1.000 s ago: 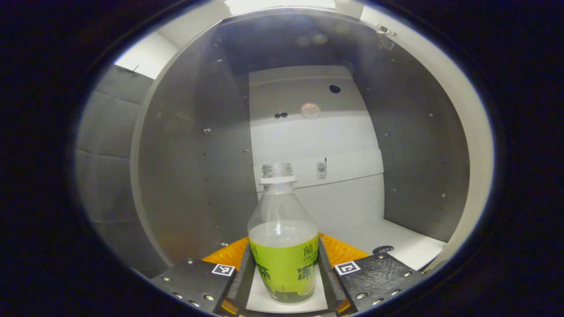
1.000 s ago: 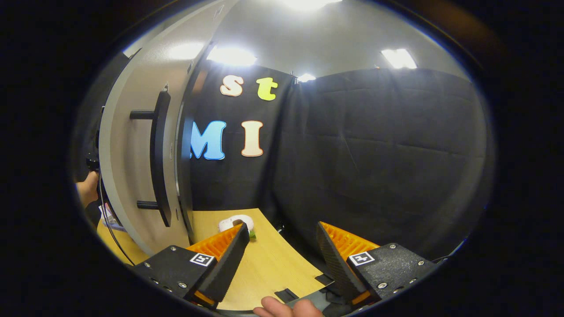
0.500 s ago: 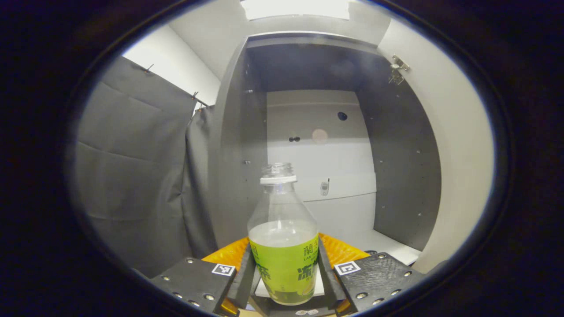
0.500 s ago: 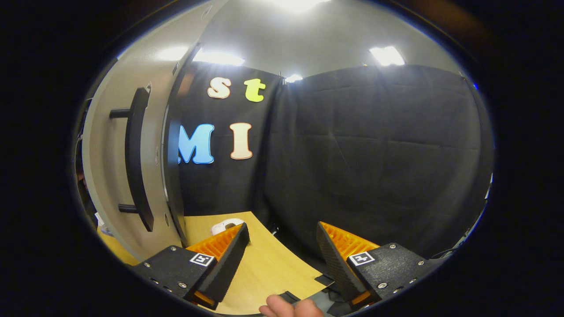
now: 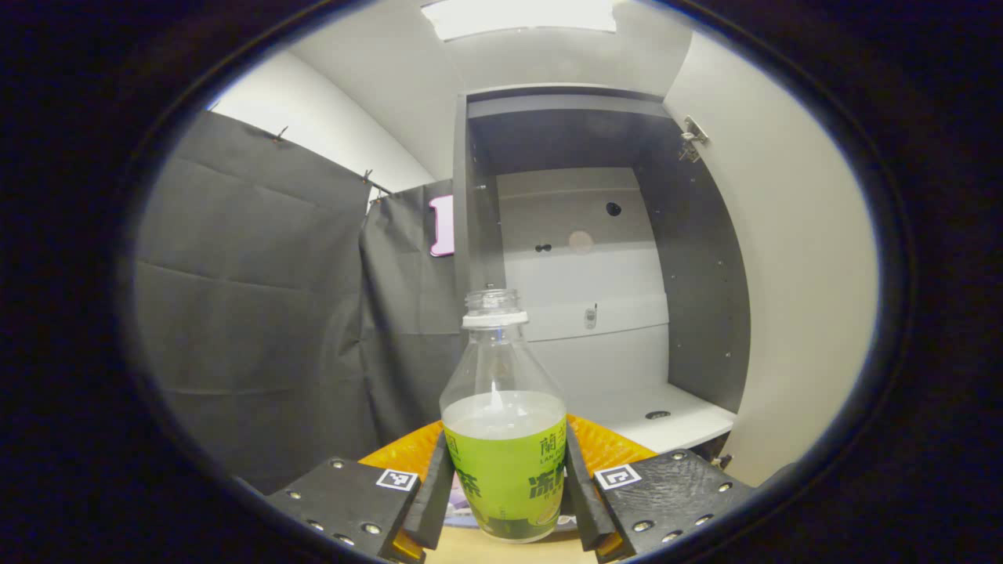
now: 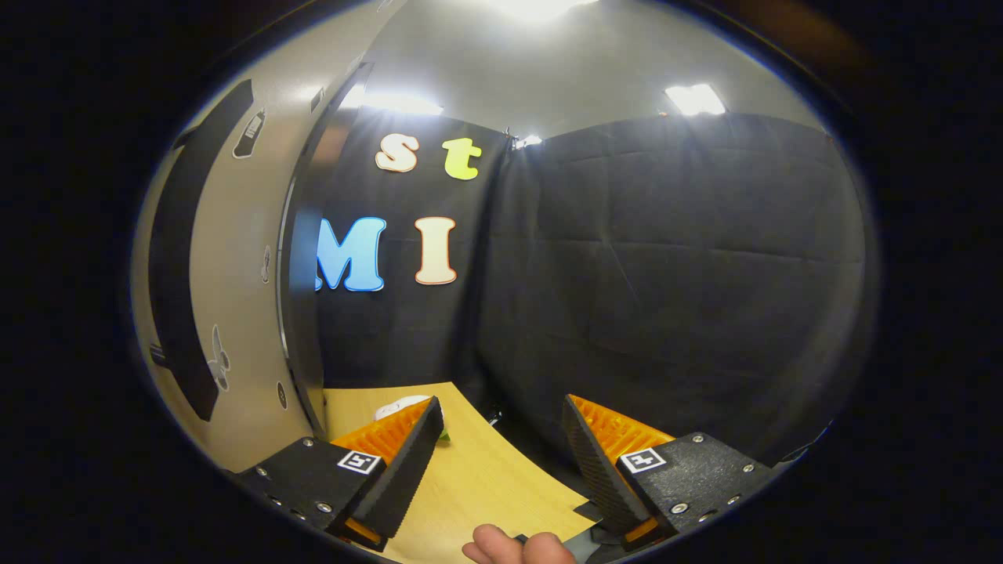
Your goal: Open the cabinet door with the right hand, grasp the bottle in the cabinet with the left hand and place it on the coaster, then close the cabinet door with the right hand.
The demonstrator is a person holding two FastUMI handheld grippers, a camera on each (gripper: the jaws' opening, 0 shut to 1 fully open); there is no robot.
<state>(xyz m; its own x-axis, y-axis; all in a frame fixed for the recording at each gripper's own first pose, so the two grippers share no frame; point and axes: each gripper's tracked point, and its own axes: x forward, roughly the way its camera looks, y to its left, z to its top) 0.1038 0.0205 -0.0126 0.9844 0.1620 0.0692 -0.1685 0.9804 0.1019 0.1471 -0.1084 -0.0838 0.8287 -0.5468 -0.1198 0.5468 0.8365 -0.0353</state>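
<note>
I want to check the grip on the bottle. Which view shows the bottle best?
The left gripper view: the bottle stands upright and close between the left gripper fingers, which press on both sides of its label. The right gripper view faces the open cabinet door and booth wall instead.

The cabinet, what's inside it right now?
The cabinet stands open, showing bare grey walls, a pale back panel and a white shelf floor with one small dark spot. The bottle, shut in the left gripper, covers the lower left interior.
</note>
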